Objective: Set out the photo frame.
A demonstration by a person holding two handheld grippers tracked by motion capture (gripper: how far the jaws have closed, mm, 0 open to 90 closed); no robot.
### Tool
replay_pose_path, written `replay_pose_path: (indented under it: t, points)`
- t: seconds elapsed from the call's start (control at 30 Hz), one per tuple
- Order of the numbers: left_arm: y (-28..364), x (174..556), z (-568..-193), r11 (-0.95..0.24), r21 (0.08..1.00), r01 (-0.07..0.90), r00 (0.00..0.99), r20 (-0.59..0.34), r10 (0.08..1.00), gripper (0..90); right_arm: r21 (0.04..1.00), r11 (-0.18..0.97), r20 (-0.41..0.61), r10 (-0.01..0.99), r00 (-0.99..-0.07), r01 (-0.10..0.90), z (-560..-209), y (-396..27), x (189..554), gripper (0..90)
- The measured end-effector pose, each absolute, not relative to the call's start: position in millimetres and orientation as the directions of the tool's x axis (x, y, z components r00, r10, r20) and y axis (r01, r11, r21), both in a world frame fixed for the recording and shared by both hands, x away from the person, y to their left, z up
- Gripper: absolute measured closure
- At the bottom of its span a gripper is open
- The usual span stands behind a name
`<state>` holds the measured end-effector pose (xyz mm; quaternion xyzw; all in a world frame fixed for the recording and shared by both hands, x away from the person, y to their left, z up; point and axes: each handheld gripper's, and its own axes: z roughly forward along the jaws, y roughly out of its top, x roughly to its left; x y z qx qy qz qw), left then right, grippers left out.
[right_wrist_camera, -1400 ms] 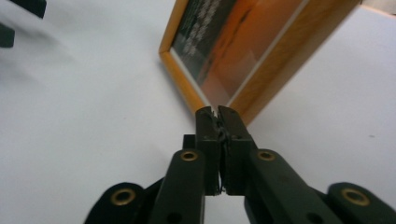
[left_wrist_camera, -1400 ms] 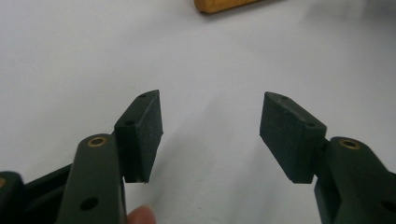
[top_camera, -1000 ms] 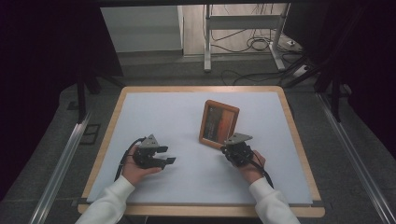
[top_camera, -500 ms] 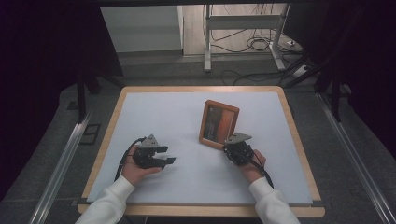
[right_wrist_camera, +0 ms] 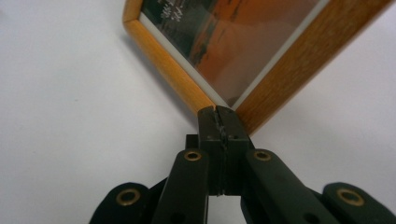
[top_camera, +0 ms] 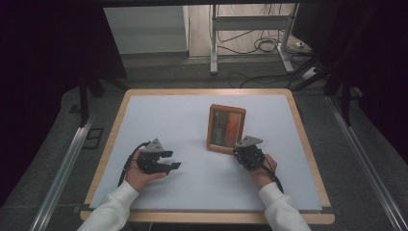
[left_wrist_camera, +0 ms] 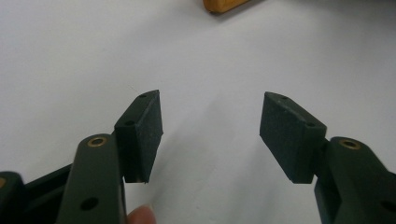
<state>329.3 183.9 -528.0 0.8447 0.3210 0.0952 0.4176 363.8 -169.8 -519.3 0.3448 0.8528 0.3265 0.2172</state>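
A wooden picture frame lies flat on the white worktop, right of centre and nearer the far edge than the near one. The right gripper meets its near right corner with jaws clenched together and nothing between them; from the right gripper view the tips appear to touch the corner, though actual contact is hard to confirm. The left gripper rests well apart toward the near left, its jaws spread wide and empty, pads over bare surface.

The frame is a light oak-coloured rectangle, its moulding flat and smooth, around a glossy pane over an orange, sunset-toned print with small lettering at the top. It looks rigid and fairly light, but the glazing would make it breakable and slick on the face. The safer hold is likely the wooden border, pinched across one side rail near a corner, once an edge is lifted clear of the worktop.
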Motion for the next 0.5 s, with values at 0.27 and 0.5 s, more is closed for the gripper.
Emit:
replay_pose_path:
  t: [0.27,0.5]
  points:
    - [183.9,329.5,-528.2,-0.445,0.767,0.463,0.776,-0.107,0.622,38.6,0.712,0.539,-0.151,0.744,-0.651,0.45,-519.7,-177.1,366.7,89.8]
    - [183.4,329.5,-528.4,-0.446,0.766,0.463,0.776,-0.107,0.622,38.6,0.714,0.533,-0.148,0.748,-0.647,0.453,-519.9,-179.2,368.1,89.8]
